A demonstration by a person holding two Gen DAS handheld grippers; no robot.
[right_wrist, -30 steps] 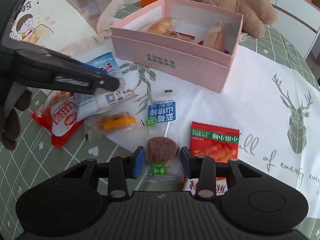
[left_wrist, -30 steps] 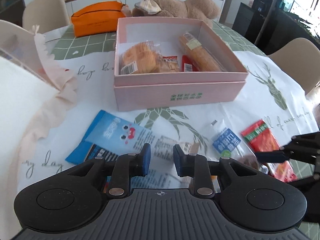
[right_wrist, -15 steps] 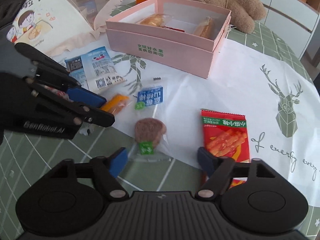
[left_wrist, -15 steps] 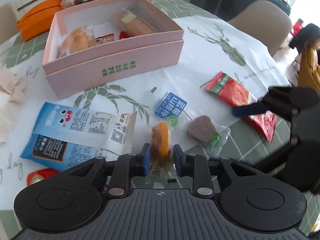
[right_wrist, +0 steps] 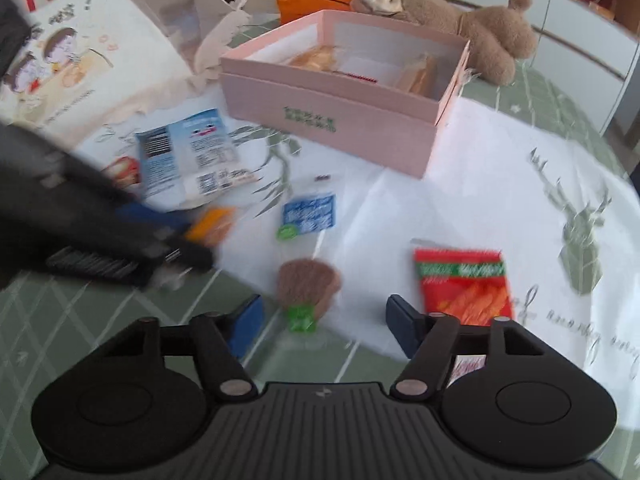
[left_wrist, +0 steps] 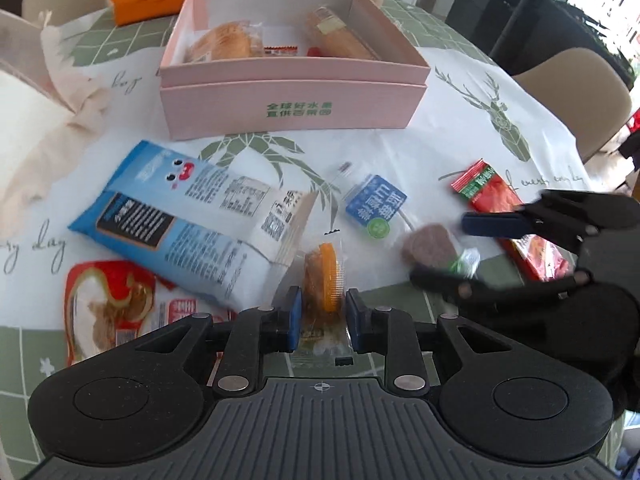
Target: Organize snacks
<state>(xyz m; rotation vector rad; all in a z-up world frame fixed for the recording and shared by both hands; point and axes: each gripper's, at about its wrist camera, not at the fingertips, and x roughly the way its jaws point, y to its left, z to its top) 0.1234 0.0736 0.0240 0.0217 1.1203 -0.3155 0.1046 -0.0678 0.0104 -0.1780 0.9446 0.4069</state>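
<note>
The left hand-held gripper [left_wrist: 320, 316] has its blue pads on either side of the small orange snack [left_wrist: 323, 278], a clear-wrapped round cake standing on edge between them. The pads look close to the wrapper, but whether they are actually pressing it I cannot tell. From that gripper the snack runs straight out toward 12 o'clock, its long axis in line with the fingers, so the grip crosses its thin width.

The right hand-held gripper [right_wrist: 324, 320] is released, jaws spread wide, with the brown cookie packet [right_wrist: 308, 284] lying on the bench [right_wrist: 500, 184] just ahead at 12 o'clock, its green end pointing back toward the gap. The red snack packet [right_wrist: 464, 284] lies at about 1 o'clock from it.

The pink box [left_wrist: 296, 108] sits farther off at 12 o'clock from the left gripper, already holding several snacks. The left hand is plainly the nearer one for the orange snack; I would guess it goes into the box next.
</note>
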